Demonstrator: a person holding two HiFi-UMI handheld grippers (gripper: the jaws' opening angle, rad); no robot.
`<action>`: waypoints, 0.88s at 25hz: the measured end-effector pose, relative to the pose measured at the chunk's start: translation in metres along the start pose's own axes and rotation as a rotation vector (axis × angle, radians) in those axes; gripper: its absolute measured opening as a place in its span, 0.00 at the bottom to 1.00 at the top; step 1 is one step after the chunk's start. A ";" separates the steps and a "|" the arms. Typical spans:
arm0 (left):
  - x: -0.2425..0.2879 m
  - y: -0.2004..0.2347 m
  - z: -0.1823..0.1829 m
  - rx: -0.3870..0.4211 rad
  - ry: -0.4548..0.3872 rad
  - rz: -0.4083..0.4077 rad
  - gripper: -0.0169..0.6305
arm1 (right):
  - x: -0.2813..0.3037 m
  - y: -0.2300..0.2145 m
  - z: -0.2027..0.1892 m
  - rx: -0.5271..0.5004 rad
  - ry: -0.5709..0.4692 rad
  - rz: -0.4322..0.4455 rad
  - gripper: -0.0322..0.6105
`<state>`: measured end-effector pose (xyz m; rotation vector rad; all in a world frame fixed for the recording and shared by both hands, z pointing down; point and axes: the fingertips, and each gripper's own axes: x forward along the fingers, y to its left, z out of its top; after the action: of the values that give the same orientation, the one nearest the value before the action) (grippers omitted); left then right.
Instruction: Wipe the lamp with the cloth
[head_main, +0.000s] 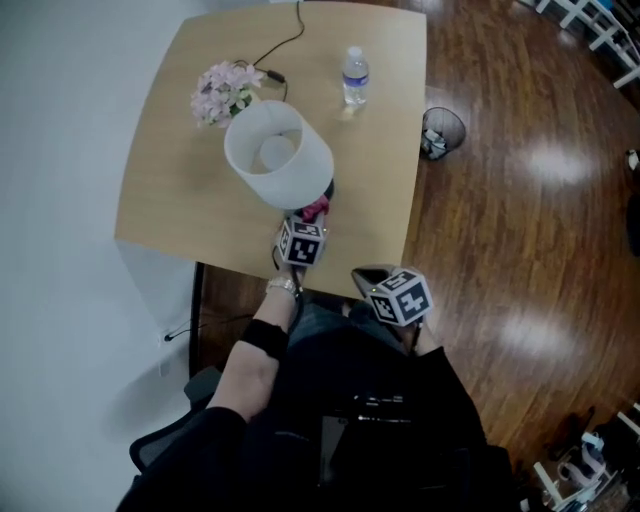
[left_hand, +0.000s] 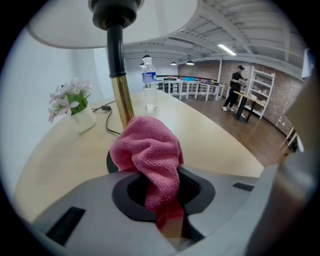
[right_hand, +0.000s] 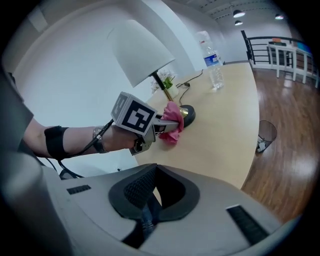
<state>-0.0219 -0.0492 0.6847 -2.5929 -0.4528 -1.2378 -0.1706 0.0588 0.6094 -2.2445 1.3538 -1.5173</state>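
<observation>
A lamp stands on the light wooden table (head_main: 180, 190): white shade (head_main: 278, 150), brass pole (left_hand: 122, 95), black base (left_hand: 111, 161). My left gripper (left_hand: 164, 187) is shut on a pink cloth (left_hand: 147, 150), which bunches up against the foot of the pole, just above the base. From above, the left gripper (head_main: 308, 228) sits under the near rim of the shade, with the cloth (head_main: 316, 209) showing at its tip. My right gripper (right_hand: 150, 200) is shut with nothing between its jaws. It hangs off the table's near edge (head_main: 372, 276), behind and to the right of the left one.
A vase of pink flowers (head_main: 225, 92) and a black cord (head_main: 282, 45) lie beyond the lamp. A water bottle (head_main: 355, 75) stands at the far right of the table. A wire bin (head_main: 441, 130) sits on the wood floor at the right.
</observation>
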 end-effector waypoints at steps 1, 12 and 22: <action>0.001 -0.001 0.001 -0.025 0.000 0.014 0.16 | 0.001 -0.001 -0.001 0.007 0.008 0.007 0.06; 0.019 -0.018 0.037 -0.172 -0.071 0.085 0.16 | -0.001 -0.035 0.021 -0.051 0.091 -0.004 0.06; 0.039 -0.016 0.060 -0.379 -0.031 0.375 0.16 | -0.033 -0.097 0.043 -0.227 0.186 0.206 0.06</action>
<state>0.0379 -0.0074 0.6796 -2.8219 0.2856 -1.2449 -0.0815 0.1249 0.6164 -2.0425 1.8326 -1.6028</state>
